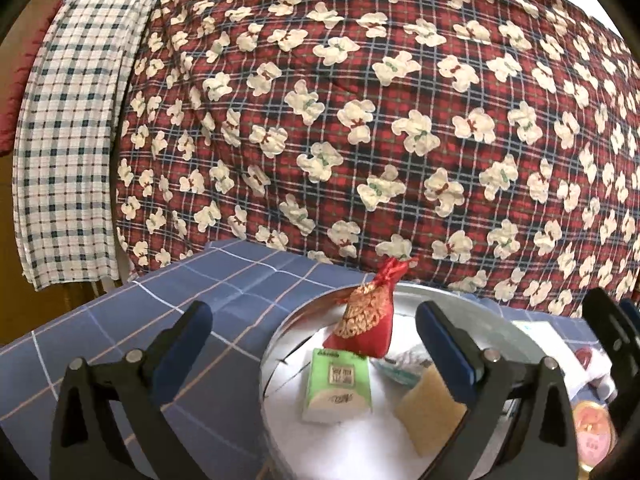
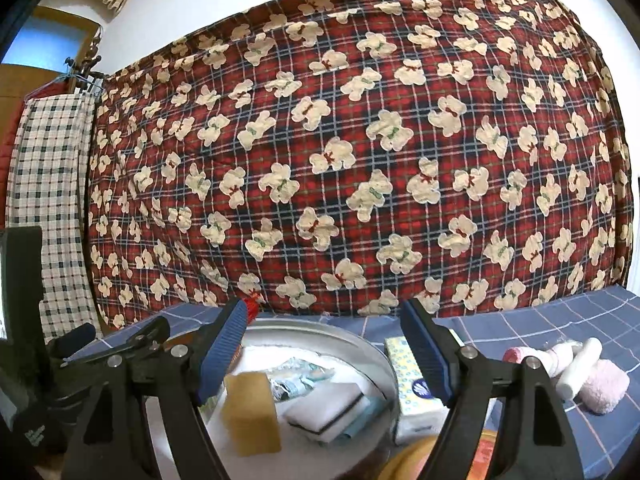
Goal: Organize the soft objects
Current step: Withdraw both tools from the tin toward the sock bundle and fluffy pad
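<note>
Metal basin (image 1: 276,344) rim between left gripper (image 1: 316,336) fingers, wide | right gripper (image 2: 324,344) fingers wide, nothing held

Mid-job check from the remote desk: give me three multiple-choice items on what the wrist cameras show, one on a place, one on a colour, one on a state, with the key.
1. Where does the yellow sponge lie?
A. Inside the round metal tin
B. On the blue checked cloth beside the pink rolled towel
C. Hanging on the wall

2. What colour is the drawstring pouch in the tin?
A. Green
B. Red with gold pattern
C. Plain white

3. How does the right gripper stand?
A. Shut on the sponge
B. Shut on the tissue pack
C. Open, nothing between its fingers

Key: 1 A, the sponge sits within the tin's rim in both views. 2 B, the left wrist view shows red fabric with gold ornament. 3 C, the blue pads stand wide apart, with nothing clamped.
</note>
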### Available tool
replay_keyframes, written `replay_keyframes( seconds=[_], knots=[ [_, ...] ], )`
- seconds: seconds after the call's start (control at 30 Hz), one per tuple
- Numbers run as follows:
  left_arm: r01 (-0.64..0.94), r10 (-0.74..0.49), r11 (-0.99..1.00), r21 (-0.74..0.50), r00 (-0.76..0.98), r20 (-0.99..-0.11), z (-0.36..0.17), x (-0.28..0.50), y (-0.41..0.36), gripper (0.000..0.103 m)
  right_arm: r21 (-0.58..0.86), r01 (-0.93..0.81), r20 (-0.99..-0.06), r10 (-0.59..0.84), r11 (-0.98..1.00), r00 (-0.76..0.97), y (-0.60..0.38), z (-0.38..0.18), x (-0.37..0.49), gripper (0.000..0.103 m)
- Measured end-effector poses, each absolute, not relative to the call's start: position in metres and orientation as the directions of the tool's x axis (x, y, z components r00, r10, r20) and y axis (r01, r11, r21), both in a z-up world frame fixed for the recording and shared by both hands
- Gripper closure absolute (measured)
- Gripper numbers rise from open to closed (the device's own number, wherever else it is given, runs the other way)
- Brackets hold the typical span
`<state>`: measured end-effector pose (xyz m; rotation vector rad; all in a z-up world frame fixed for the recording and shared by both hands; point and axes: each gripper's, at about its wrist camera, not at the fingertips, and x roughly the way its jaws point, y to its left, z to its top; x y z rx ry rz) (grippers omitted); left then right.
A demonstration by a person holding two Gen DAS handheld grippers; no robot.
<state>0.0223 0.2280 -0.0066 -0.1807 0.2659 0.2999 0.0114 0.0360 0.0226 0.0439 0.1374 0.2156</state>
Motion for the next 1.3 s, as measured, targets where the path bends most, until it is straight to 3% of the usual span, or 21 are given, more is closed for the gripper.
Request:
replay_keyframes(
  seconds=[0.43,0.7,1.13,1.3],
  knots=[
    [-0.272,0.236,0.958,-0.088,0.926,-0.294,-0.006,0.002,0.198,0.000,0.105,-0.192,-0.186,0.209,0.976,0.960,-0.006,0.013,0.001,0.022],
    [-0.220,0.191,0.974,-0.062,0.932,-0.309,-0.007,-0.002,0.168,0.000,0.062,-0.198,-0.192,0.206,0.978,0.960,-0.025,0.013,-0.011,0.022],
    [-0.141,0.100,0.987,-0.075,0.911,-0.400,-0.013,0.009,0.122,0.000,0.041,-0.098,-0.188,0.104,0.994,0.977,-0.084,0.015,-0.018,0.022],
    [-0.125,0.102,0.992,-0.035,0.915,-0.391,-0.013,0.010,0.103,0.000,0.038,-0.049,-0.182,0.055,0.998,0.982,-0.111,0.015,-0.019,0.022]
  ],
)
